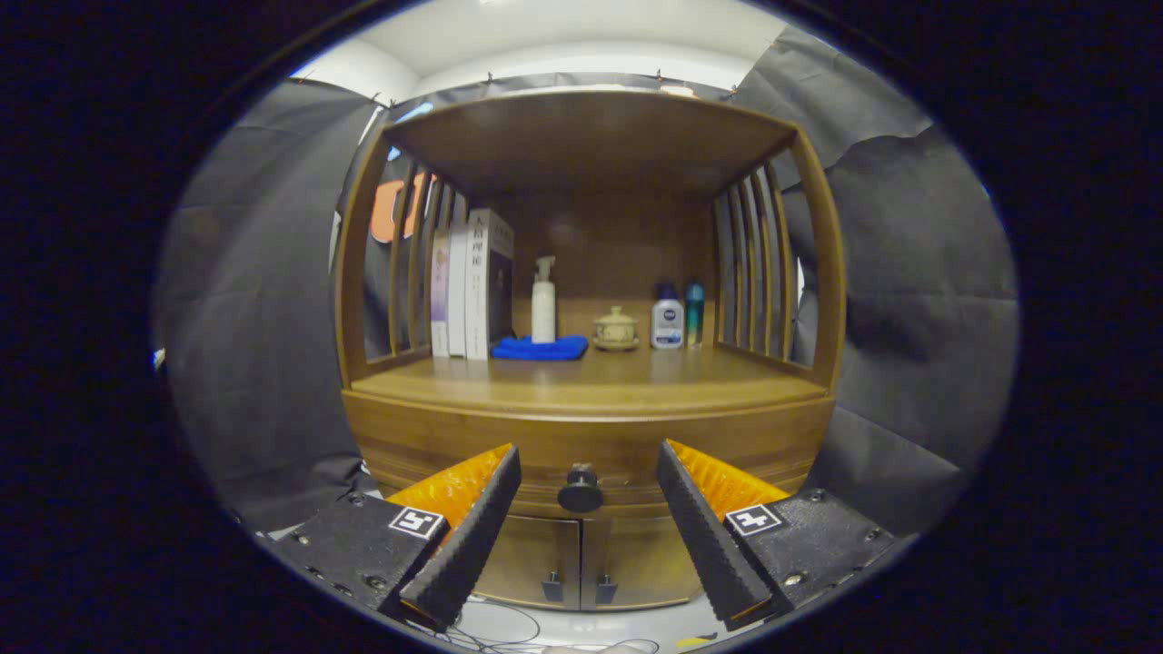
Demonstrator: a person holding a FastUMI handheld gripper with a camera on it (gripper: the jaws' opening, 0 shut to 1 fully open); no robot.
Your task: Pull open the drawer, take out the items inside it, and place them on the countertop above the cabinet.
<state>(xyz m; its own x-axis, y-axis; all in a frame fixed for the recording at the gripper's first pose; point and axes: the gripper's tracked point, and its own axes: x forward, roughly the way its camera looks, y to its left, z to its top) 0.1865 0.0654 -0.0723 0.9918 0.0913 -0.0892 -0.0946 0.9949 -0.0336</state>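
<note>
A wooden cabinet stands ahead with its drawer [509, 459] closed under the countertop [591, 386]. The drawer's dark round knob [580, 492] sits between my two fingers, slightly beyond their tips. My gripper [589, 472] is open, with nothing touching either finger. The drawer's contents are hidden.
On the countertop, at the back, stand upright books [472, 283], a white pump bottle [543, 312] on a blue cloth [541, 348], a small lidded pot [616, 329] and two bottles [677, 316]. Slatted sides and a top shelf enclose that space. Two small doors [581, 563] sit below the drawer.
</note>
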